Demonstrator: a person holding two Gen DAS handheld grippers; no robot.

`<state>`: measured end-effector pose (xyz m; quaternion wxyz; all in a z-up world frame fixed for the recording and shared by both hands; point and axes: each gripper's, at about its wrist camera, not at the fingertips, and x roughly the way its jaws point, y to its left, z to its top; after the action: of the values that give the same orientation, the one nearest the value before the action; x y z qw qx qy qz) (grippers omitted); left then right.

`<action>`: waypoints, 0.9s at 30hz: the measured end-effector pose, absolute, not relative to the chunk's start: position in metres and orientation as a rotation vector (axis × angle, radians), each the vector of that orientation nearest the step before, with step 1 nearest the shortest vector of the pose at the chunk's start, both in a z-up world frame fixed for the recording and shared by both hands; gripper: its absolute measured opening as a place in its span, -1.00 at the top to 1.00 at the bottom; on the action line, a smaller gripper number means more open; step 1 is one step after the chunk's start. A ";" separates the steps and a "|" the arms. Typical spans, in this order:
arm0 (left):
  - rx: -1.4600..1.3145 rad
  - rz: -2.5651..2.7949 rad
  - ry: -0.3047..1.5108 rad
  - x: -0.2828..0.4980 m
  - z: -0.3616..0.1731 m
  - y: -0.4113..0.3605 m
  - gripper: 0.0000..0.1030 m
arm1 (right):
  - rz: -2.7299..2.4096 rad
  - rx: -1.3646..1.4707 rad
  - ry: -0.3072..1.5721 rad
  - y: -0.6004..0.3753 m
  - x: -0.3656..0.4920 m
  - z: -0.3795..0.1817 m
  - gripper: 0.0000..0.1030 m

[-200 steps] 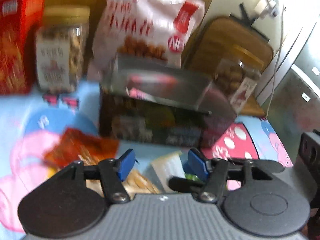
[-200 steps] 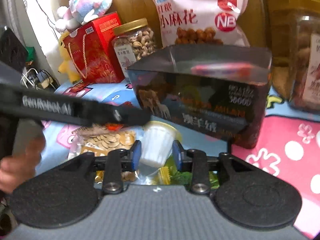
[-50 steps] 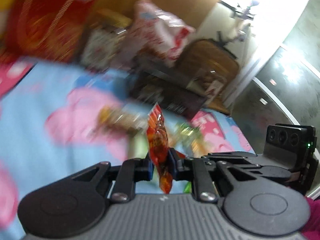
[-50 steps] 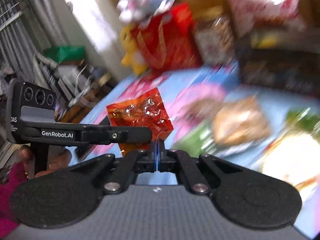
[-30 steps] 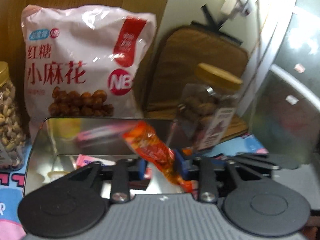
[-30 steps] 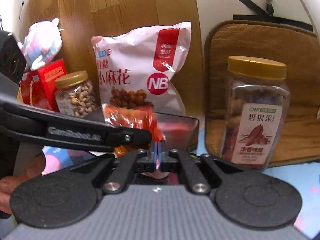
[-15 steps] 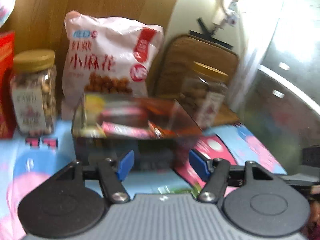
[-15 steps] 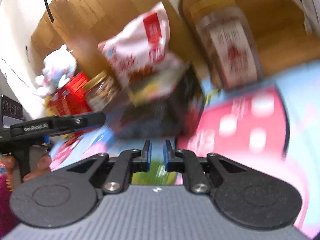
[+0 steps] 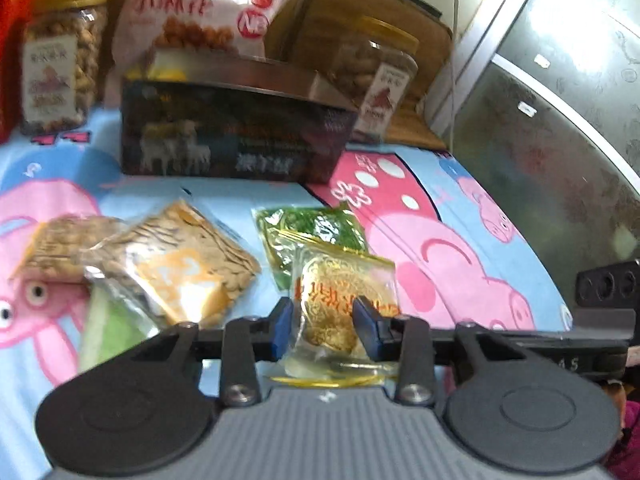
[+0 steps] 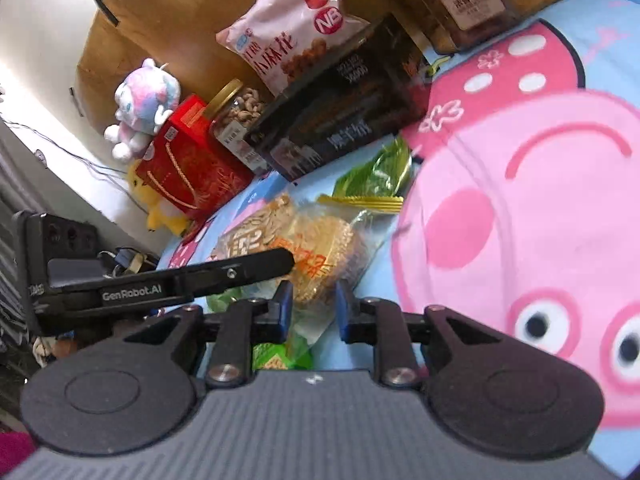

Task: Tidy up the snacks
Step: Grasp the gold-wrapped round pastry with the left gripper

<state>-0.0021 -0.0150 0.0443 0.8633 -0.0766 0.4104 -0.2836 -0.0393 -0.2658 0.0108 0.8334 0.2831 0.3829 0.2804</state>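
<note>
Left gripper [image 9: 323, 322] spread, straddling pastry packet [image 9: 344, 300]; packet flat, long axis toward dark tin [image 9: 232, 140]. Right gripper [image 10: 313, 310] spread around same packet's corner.

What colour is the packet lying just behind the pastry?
Green packet, partly under the clear-wrapped pastry; clearest in the left wrist view.

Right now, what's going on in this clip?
A person with two handheld grippers is sorting snack packets on a cartoon sheet. The left gripper and the right gripper both have open jaws around the clear-wrapped pastry, not yet clamped. The dark tin stands behind, with other packets lying loose.
</note>
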 end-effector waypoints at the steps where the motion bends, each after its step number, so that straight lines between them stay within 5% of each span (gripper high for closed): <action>1: -0.144 -0.583 0.849 -0.007 0.047 -0.013 0.38 | 0.613 0.601 0.817 -0.260 -0.040 0.014 0.51; 10: -0.114 -0.494 0.705 -0.066 0.089 0.057 0.40 | 0.899 0.458 0.858 -0.174 -0.059 0.031 0.51; 19: -0.246 -0.267 0.773 -0.095 0.054 0.125 0.30 | 1.064 0.373 0.895 -0.141 -0.068 0.030 0.45; 27: -0.526 -0.266 0.795 -0.126 0.042 0.170 -0.15 | 0.829 0.397 0.778 -0.181 -0.041 0.037 0.40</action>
<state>-0.1255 0.1701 0.0423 0.8800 -0.2524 0.3816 -0.1274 -0.0406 -0.1810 0.0368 0.8243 0.1867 0.3657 0.3897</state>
